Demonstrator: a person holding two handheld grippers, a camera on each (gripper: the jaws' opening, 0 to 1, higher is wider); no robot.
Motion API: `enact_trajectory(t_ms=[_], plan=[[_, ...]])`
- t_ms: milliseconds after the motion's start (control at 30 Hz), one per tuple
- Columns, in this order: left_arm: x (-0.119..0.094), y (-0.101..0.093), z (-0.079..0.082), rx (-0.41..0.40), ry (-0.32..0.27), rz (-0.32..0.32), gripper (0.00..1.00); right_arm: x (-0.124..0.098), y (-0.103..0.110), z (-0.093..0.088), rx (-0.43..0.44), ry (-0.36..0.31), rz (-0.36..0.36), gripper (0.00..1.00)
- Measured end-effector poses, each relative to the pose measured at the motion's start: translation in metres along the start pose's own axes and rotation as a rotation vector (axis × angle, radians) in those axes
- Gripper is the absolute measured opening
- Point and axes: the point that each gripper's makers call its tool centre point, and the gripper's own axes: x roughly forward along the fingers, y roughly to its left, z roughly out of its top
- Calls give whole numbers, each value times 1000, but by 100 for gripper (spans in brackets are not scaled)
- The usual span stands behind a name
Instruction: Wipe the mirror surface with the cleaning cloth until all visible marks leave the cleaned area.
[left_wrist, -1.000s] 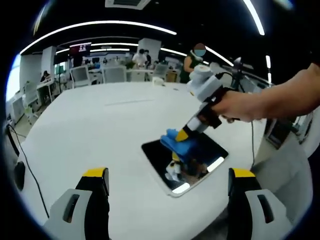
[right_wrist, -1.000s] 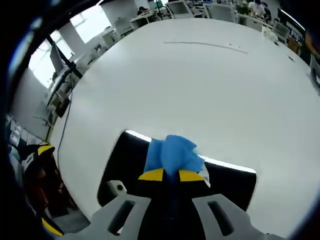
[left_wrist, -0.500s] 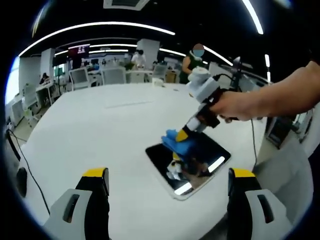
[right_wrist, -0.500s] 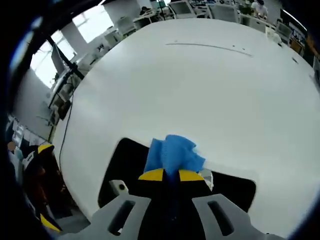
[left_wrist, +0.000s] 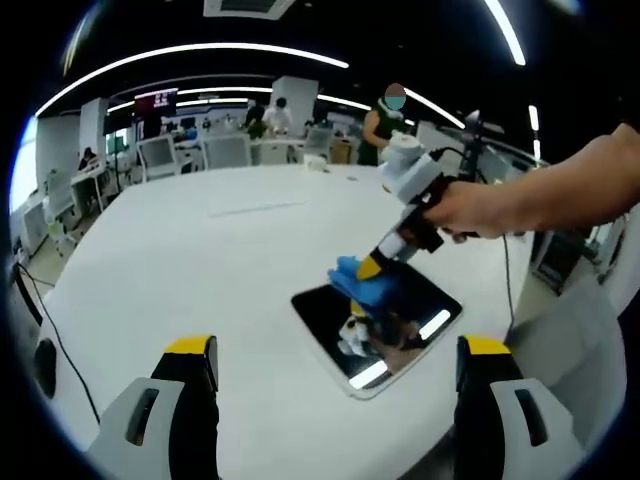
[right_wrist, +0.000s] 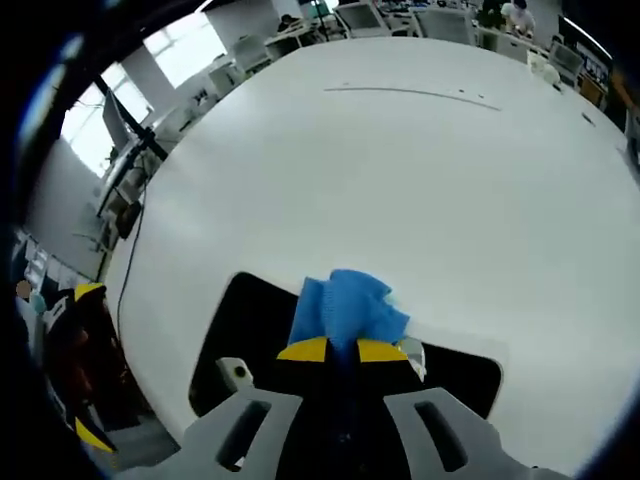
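1. Right gripper (right_wrist: 342, 349) clenched on blue cleaning cloth (right_wrist: 346, 307), pressing it onto the mirror (right_wrist: 245, 330).
2. Left gripper (left_wrist: 330, 365) jaws wide apart, released, hovering over the near table edge.
3. Mirror (left_wrist: 375, 327) lies flat near the table's (left_wrist: 200, 260) near edge; cloth (left_wrist: 372, 285) on its far side.
4. A hand (left_wrist: 480, 212) grips the right gripper's handle.
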Motion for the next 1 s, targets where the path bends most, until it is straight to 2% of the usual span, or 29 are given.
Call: enact_trajectory(t_ms=[800,1000], plan=[[1,-5,-4,-8,9,-2,100,-5,-29,-5,12,-7,-17,3],[2,-8,2,4,4,-6,100,-7,-35,-6,29,-8,-22,3]])
